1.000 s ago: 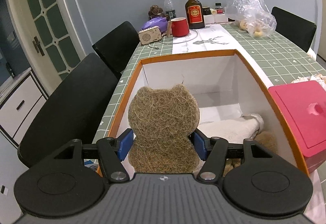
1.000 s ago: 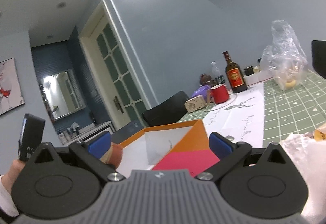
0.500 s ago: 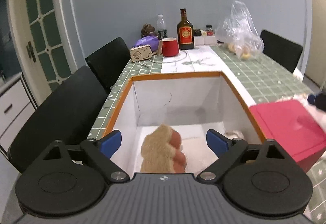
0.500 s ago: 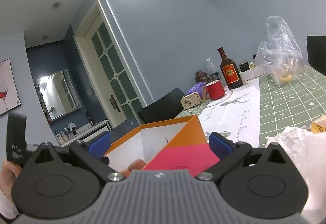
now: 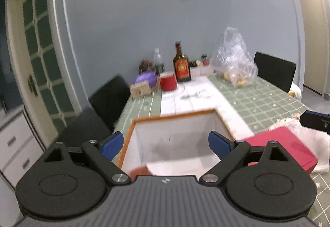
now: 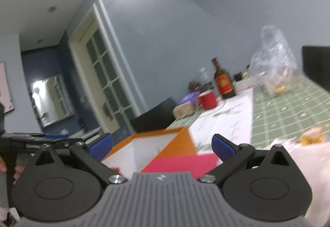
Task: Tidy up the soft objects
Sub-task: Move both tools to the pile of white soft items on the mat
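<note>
Green-tiled table (image 5: 257,103) ahead; left gripper (image 5: 166,144) wide, empty over box (image 5: 144,120); right gripper (image 6: 162,145) wide, empty too.

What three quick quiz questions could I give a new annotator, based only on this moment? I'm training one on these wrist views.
1. True or false: the left gripper is clamped on a soft object.
2. Which stands right beside the red mug? A) the dark bottle B) the clear plastic bag C) the pink box
3. Fill in: the white-lined box has an ___ rim.

Key: 1 false, its jaws are spread with nothing between them. 2 A. 3 orange.
</note>
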Demonstrator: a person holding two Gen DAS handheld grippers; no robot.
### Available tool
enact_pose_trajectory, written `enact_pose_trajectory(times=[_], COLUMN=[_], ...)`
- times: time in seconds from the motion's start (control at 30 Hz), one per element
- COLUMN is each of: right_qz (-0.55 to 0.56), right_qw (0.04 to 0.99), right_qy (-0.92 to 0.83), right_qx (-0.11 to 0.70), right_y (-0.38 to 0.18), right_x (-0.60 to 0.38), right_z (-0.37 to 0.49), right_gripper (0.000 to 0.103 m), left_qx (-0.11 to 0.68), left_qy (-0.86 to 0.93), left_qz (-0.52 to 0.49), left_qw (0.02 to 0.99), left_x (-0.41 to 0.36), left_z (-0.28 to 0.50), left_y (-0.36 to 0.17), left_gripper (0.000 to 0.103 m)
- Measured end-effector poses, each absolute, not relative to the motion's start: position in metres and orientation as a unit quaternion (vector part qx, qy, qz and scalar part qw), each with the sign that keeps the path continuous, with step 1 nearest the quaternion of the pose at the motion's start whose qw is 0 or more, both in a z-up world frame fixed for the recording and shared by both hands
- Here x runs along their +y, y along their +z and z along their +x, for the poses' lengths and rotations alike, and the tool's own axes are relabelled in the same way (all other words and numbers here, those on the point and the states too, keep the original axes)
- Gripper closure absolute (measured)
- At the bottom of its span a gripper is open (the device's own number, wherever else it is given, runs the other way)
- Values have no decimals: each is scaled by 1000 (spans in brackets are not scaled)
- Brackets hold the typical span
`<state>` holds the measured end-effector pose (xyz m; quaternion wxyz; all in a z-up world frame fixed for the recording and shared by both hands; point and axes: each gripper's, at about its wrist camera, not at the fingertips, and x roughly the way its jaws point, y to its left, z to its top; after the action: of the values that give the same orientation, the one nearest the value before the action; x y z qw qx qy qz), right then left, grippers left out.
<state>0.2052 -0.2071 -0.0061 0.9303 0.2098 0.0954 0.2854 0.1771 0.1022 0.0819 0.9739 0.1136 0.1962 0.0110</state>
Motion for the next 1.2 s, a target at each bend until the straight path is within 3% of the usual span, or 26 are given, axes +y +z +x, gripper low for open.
enact_pose_trajectory(times=[0.13, 0.6, 1.2], right_qz=[209, 223, 214], right_qw=[946, 967, 934], right_qy=[236, 42, 4], right_qx=[76, 116, 285], right_y=[2, -12, -50], right_x=[-231, -298, -301], right_z=[206, 212, 248], right_gripper=[3, 3, 3], left_qx=[169, 165, 219], left_qy=[-14, -131, -164], left_qz=[124, 121, 97], left_qw=[978, 970, 957], left_x=[69, -20, -17], left_z=[173, 191, 217], left_y=[91, 80, 55], left_gripper=[0, 0, 0])
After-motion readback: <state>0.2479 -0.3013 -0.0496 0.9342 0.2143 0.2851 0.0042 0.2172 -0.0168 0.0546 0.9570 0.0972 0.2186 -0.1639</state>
